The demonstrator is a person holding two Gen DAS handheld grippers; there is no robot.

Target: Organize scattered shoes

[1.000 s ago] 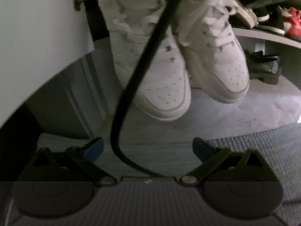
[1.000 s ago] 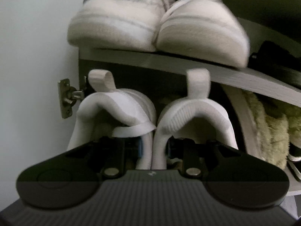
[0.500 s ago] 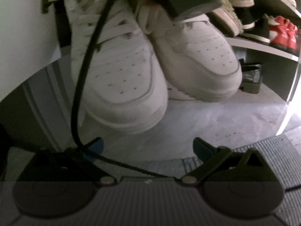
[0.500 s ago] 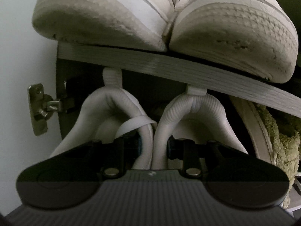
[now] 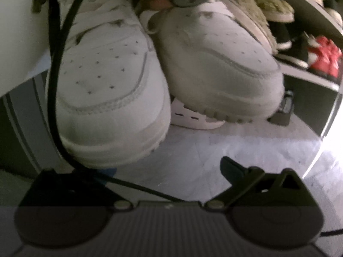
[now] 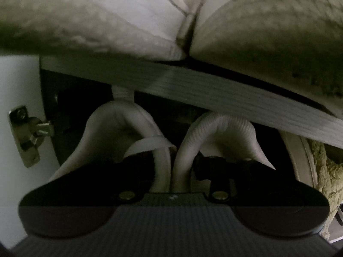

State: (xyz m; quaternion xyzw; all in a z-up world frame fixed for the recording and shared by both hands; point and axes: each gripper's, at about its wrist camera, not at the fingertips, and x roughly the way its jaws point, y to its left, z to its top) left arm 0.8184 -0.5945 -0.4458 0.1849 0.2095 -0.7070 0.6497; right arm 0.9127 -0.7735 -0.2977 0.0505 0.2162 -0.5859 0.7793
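Item: pair of white sneakers (image 5: 111, 81), high-collared, leather-look uppers with perforated toes. The pair is carried nose-out at the left end of a shoe rack, heels entering the space under a grey shelf board (image 6: 193, 85); the toes are seen hanging clear above the pale floor (image 5: 214, 150).

Handling, judged: moderately light, with stiff soles and toe caps and soft, yielding padded collars. The inner collar walls, pinched together, are judged the best hold for both shoes at once; the heel loops are a weaker alternative. A smooth upper is likely to slip under a narrow pinch.

Right gripper (image 6: 172, 171): the two inner collar walls are enclosed between its fingers, one finger inside each shoe. The jaws are opening; pad contact is hidden in shadow, so a remaining grip cannot be confirmed.

Left gripper (image 5: 169, 169): spread wide, nothing between the fingers, held low in front of the toes. A black cable (image 5: 53, 64) crosses its view.

Left wrist view only: toes, soles, floor, a white sandal (image 5: 193, 117) beneath, red shoes (image 5: 323, 57) further along.

Right wrist view only: collars, door hinge (image 6: 27, 135), another white pair (image 6: 150, 17) on the shelf above.
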